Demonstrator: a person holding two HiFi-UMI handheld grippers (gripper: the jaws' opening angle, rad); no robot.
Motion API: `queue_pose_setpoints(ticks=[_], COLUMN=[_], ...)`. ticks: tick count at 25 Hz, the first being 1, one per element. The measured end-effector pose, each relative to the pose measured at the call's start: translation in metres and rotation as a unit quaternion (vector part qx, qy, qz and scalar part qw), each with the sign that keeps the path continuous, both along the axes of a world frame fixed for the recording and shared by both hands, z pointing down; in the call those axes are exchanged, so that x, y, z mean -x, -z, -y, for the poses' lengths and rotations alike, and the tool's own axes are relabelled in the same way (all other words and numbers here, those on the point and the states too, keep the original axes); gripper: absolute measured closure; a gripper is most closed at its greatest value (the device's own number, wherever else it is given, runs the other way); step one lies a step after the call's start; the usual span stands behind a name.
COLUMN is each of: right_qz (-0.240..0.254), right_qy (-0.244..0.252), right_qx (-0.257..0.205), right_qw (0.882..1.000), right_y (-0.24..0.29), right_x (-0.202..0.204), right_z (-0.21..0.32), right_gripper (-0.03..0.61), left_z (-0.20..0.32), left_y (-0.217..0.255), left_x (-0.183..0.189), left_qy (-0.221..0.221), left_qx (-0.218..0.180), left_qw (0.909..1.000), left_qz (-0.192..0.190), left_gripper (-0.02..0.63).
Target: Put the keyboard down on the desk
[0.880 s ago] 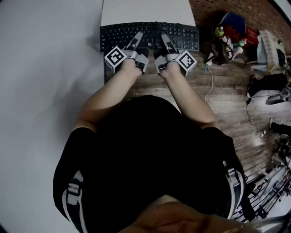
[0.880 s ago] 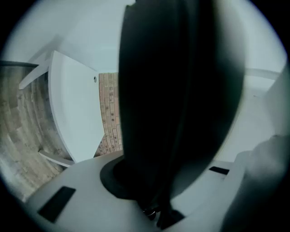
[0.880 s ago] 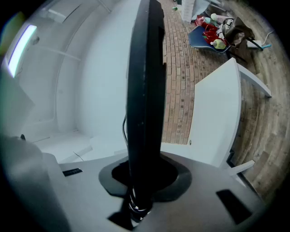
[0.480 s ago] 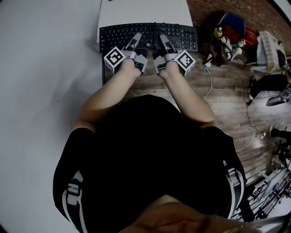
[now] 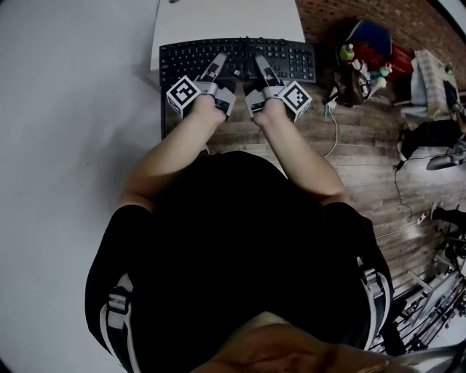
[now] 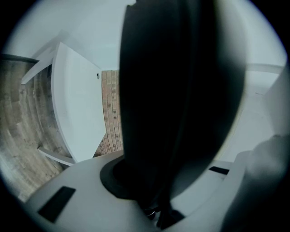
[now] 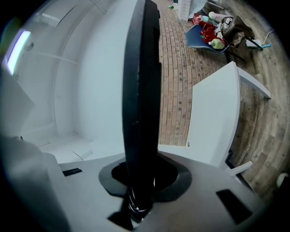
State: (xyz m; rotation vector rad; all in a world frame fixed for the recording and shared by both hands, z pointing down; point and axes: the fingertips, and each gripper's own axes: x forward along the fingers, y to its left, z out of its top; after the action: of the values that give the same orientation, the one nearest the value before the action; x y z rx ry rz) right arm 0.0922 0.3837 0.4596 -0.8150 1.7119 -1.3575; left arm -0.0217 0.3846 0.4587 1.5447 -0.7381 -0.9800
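Left gripper (image 5: 217,65) and right gripper (image 5: 263,67): the fingers of each pinch the near edge of the black keyboard (image 5: 291,60), which spans both grips. The white desk (image 5: 226,18) lies beyond the fingertips.

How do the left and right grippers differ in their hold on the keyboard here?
The left gripper clamps the black keyboard left of its middle, the right gripper right of it. The left gripper's cube sits on its outer left, the right gripper's cube on its outer right. Both are shut on the keyboard's near edge, pointing away from the person.
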Motion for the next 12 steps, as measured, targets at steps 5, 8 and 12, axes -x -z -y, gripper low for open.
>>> queue_pose_setpoints(ticks=[5,8,12], right_qz=[0.009,0.004,-0.001], right_qy=[0.006,0.004,0.002], right_qx=[0.005,0.010,0.018], right_qw=[1.000,1.000,1.000], right_y=[0.001,-0.010,-0.035], right_x=[-0.037,-0.048,-0.050], right_z=[0.026,0.052,0.092], right_gripper=[0.480,0.480,0.480], left_z=[0.026,0.052,0.092], left_y=[0.002,-0.008,-0.036], left_x=[-0.039,-0.048,-0.051], left_qy=[0.001,0.001,-0.002], left_qx=[0.001,0.009,0.015], left_qw=[1.0000,0.9999,0.9999], left_qz=[0.007,0.009,0.004], left_gripper=[0.532,0.532,0.532])
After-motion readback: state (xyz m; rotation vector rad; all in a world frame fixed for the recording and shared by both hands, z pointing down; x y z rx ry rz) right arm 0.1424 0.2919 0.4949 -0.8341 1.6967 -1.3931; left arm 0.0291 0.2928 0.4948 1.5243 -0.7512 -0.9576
